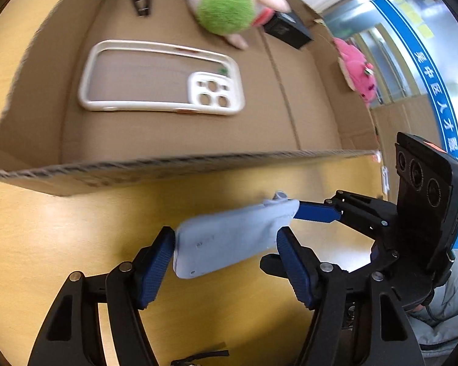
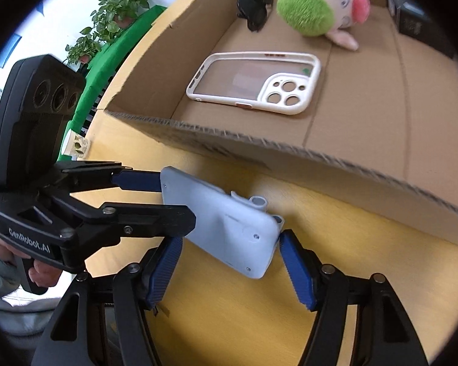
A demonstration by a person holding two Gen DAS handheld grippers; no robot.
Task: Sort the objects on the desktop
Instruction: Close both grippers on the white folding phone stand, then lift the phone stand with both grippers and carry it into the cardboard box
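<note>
The pale blue-grey flat plastic device (image 1: 232,238) sits low centre in both views, over the yellow wooden table (image 1: 61,244), just in front of the open brown cardboard box (image 1: 174,161).

Left gripper (image 1: 226,262): its blue pads touch the device's two opposite edges, so the fingers appear clamped on it. Right gripper (image 2: 229,268): one pad meets the device's lower right corner; the other sits by the far edge, contact there cannot be confirmed. It probably grips too.

Risks, as judged: two grips on one rigid item may twist or pry it loose; the corner hold could slip; the box's near wall could catch it on the way over.

Pose: both grippers pitch steeply downward, side by side. A hand (image 2: 42,271) in a grey sleeve holds the left handle.

Already boxed: a white clear-backed phone case (image 1: 161,79) and a pink-and-green plush toy (image 1: 226,9).
</note>
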